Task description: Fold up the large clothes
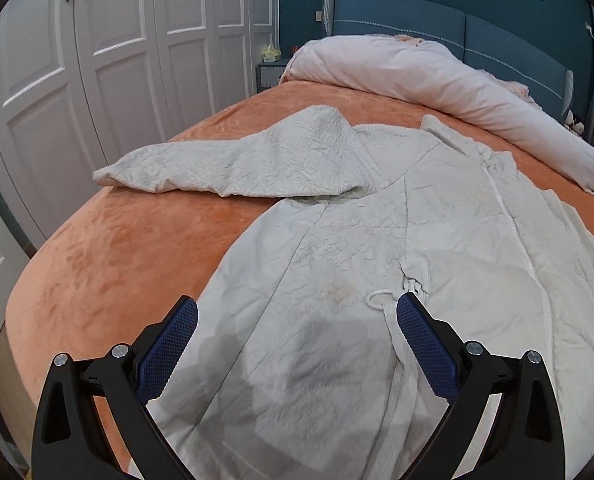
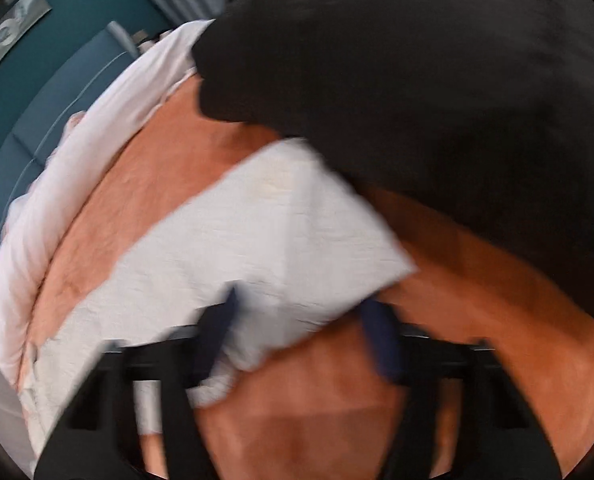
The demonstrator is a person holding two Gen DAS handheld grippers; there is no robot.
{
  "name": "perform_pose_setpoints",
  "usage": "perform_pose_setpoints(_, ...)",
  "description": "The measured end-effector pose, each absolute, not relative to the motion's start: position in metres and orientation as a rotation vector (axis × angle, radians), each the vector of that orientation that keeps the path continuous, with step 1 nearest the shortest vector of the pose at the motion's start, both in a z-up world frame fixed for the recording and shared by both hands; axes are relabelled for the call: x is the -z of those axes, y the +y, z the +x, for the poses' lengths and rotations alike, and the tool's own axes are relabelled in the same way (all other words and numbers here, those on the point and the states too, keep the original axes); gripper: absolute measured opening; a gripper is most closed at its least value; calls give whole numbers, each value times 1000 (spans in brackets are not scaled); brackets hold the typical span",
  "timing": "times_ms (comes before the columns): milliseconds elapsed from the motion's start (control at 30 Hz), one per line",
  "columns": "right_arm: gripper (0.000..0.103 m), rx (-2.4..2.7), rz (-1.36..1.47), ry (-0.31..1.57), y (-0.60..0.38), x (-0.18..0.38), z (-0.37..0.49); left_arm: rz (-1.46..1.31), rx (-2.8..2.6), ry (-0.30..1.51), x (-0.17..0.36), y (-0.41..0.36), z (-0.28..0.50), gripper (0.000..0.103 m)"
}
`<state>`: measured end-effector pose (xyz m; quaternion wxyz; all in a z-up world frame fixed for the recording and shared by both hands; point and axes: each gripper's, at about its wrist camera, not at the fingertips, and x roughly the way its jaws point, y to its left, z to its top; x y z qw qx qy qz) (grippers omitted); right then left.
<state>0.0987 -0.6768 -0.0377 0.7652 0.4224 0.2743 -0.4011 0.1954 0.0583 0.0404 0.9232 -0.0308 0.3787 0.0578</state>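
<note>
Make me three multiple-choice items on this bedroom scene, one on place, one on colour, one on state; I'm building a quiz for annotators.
1. Where does the white coat lie?
A. on the bed
B. on the floor
C. on a chair

2. What colour is the bedspread?
A. green
B. orange
C. black

3. How is the left tool?
A. shut on the coat
B. shut, holding nothing
C. open above the coat

Answers: 1 A, the coat is spread over the bedspread; 2 B, orange shows around the coat; 3 C, its blue pads stand wide apart with cloth visible between them.
</note>
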Motion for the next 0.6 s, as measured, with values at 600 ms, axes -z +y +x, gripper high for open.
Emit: perform_pose_setpoints(600,24,-297,258,662,-232,-97,319,-270,-27,719,-72,86,233,98)
